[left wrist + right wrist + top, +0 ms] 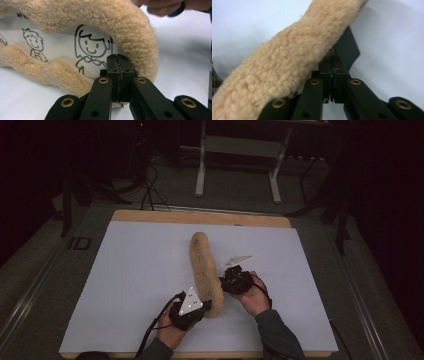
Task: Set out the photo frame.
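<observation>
A long tan fleece piece (202,265) lies lengthwise on the white sheet (135,280), its near end between my two grippers. In the left gripper view the fleece (120,22) gapes open and shows a white lining (62,47) printed with cartoon figures. My left gripper (117,68) is shut, pinching the fleece's rim at its near end; in the high view this left gripper (204,309) sits at the fleece's left side. My right gripper (333,66) is shut on the fleece's edge (282,65), which drapes over its left jaw. From above, the right gripper (224,281) meets the fleece from the right.
The white sheet covers a wooden tabletop (200,217). Beyond the table stand a white metal frame (201,170) and floor cables (150,190). A hand (160,7) shows at the top of the left gripper view.
</observation>
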`<state>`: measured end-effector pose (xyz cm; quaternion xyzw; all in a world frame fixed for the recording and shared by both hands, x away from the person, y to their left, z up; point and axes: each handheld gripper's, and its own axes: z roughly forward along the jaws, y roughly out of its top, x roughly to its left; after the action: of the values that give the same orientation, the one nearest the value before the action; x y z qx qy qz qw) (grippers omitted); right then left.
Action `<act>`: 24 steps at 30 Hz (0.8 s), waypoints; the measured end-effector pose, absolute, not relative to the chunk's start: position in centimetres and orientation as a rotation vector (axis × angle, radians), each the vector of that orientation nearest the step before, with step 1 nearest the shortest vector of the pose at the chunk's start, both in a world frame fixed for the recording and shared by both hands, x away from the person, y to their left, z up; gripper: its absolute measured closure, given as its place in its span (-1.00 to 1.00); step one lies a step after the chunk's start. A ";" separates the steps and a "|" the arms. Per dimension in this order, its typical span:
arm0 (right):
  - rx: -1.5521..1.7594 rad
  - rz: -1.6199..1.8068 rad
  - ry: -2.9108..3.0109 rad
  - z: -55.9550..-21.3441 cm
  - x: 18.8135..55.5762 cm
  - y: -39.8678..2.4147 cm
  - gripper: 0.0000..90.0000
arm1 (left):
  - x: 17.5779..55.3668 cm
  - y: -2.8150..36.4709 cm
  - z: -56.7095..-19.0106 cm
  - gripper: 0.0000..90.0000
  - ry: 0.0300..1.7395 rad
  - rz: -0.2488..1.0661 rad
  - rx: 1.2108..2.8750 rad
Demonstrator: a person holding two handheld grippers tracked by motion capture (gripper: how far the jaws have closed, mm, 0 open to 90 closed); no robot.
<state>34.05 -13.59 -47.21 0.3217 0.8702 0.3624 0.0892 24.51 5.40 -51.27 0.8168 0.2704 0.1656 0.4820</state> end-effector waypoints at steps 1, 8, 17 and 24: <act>0.968 1.075 2.582 -47.0 34.0 -13.8 0.84 | 24.5 5.5 -51.2 0.96 0.654 0.406 1.994; 1.045 1.079 2.539 -45.8 33.8 -15.0 0.53 | 24.4 6.8 -50.7 0.85 0.642 0.425 2.009; 1.115 1.176 2.465 -43.9 33.2 -15.9 0.21 | 24.9 8.7 -50.2 0.61 0.701 0.466 2.017; 1.134 1.273 2.448 -42.9 32.6 -15.8 0.06 | 26.0 10.3 -50.1 0.47 0.802 0.471 2.027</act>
<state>32.60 -15.82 -42.85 0.3790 0.8180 0.4254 0.0792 25.99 10.32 -50.10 0.8163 0.3227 0.1895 0.4401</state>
